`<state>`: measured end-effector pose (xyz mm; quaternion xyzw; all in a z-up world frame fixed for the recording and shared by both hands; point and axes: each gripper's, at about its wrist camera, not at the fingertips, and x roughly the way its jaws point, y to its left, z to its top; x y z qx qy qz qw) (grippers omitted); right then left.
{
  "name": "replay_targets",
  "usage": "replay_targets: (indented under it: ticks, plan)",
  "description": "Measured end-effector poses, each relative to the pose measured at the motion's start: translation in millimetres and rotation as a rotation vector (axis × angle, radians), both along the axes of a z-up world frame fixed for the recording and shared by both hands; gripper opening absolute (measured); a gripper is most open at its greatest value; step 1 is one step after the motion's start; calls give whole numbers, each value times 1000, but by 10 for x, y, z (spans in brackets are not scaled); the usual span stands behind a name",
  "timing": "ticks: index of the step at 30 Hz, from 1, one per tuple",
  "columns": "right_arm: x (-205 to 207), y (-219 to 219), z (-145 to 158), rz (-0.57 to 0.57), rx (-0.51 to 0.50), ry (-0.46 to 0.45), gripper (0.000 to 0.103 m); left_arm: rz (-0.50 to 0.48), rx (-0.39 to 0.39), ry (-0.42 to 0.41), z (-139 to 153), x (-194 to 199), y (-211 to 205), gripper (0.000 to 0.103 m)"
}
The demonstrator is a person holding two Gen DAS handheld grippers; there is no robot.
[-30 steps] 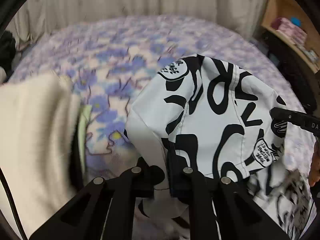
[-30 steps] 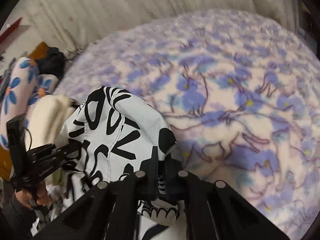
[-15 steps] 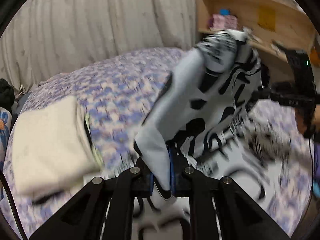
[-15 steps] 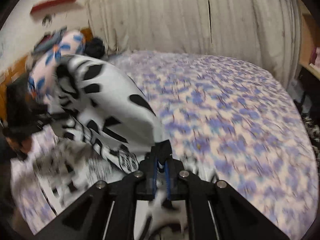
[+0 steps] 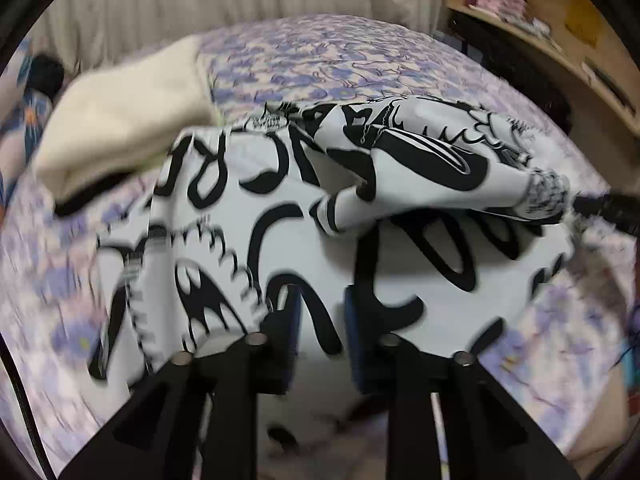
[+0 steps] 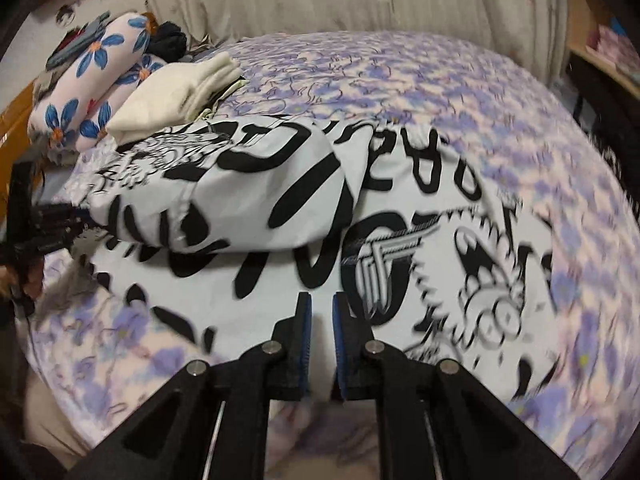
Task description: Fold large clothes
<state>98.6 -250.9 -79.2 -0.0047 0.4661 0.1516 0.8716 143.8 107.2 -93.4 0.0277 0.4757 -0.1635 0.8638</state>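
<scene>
A large white garment with black graphic print [image 5: 280, 208] lies spread on the bed, and it also shows in the right wrist view [image 6: 360, 220]. One part is folded over the rest as a raised ridge [image 5: 420, 176]. My left gripper [image 5: 320, 312] is open just above the near edge of the cloth. My right gripper [image 6: 320, 312] is open with a narrow gap at the cloth's near edge. The other gripper shows at the right edge of the left view [image 5: 608, 208] and at the left edge of the right view [image 6: 44, 220].
The bed has a purple floral cover [image 6: 440, 80]. A folded cream garment [image 5: 120, 120] lies beside the printed one, also seen in the right wrist view [image 6: 172, 92]. Floral pillows [image 6: 88, 76] lie at the far left. A wooden shelf [image 5: 560, 32] stands to the right.
Both grippers swung the garment up and laid it down on the bed with one part folded over. Both have let go of the cloth and now stand open.
</scene>
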Motion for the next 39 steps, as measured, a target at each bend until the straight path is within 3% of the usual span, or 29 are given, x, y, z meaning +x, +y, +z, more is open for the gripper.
replay_targets:
  ticks: [5, 7, 14, 20, 24, 30, 36, 39]
  plan:
    - [-123, 25, 120, -15, 146, 35, 44, 22, -131, 22, 192, -192, 63, 64]
    - [-125, 12, 162, -25, 219, 44, 46, -1, -193, 40, 264, -223, 23, 73]
    - [36, -77, 34, -101, 522, 158, 57, -54, -432, 84, 426, -284, -149, 78]
    - [221, -229, -268, -190, 747, 226, 59, -13, -636, 93, 394, -133, -92, 82]
    - [333, -286, -455, -221, 841, 253, 59, 34, -750, 120, 279, 77, 27, 84]
    - [521, -282, -606, -227, 896, 260, 60, 91, -808, 165, 64, 436, 89, 84]
    - [744, -215, -648, -237, 929, 250, 60, 119, -782, 218, -202, 808, 1, 84]
    - [818, -153, -602, -237, 871, 212, 59, 122, -748, 222, -298, 960, -77, 83]
